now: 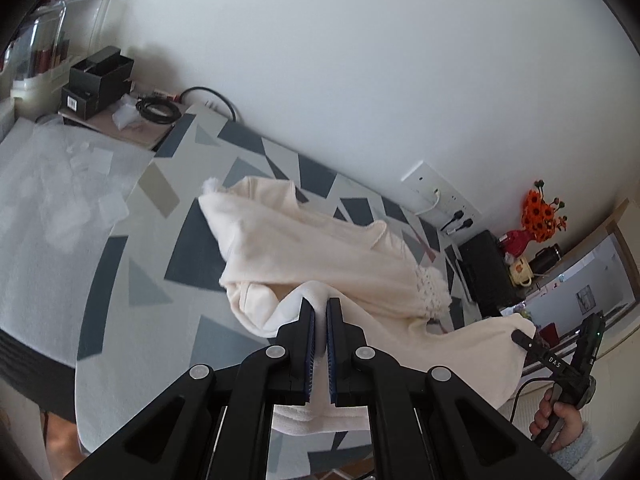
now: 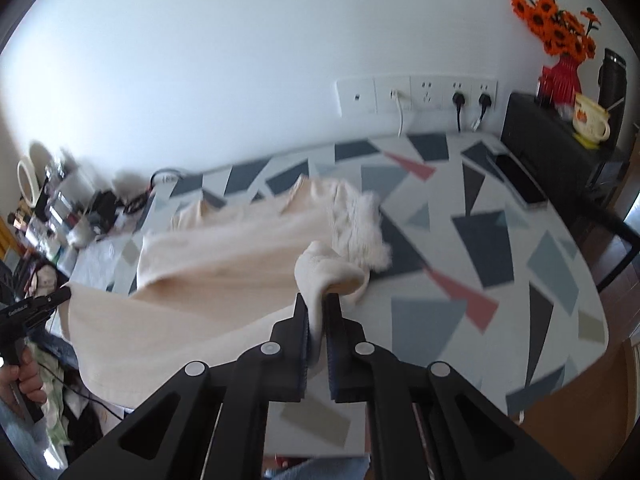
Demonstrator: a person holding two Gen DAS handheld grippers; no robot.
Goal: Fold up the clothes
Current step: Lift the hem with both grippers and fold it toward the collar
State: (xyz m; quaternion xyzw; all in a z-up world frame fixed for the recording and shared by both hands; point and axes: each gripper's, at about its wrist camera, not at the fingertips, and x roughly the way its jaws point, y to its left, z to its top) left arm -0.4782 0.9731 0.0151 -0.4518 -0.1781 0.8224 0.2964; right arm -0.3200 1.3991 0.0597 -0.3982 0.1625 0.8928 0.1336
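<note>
- Left tongs (image 1: 320,308) and right tongs (image 2: 319,304) both clamped on cream garment (image 1: 320,240), hem raised off counter (image 1: 168,320).
- Risk: thin pinch slipping; far end near wall edge dragging, bunching.

The left gripper (image 1: 320,304) is clamped on a fold of the cream garment (image 1: 320,240), angled downward above the table (image 1: 160,280). The right gripper (image 2: 318,300) pinches another fold likewise. A hand (image 1: 560,420) grips the right gripper's handle.

A plain white wall (image 2: 240,60) carries a row of sockets (image 2: 416,94). Orange flowers (image 2: 556,28) stand in a red vase (image 2: 560,76) on a black cabinet (image 2: 560,152). Daylight is soft.
</note>
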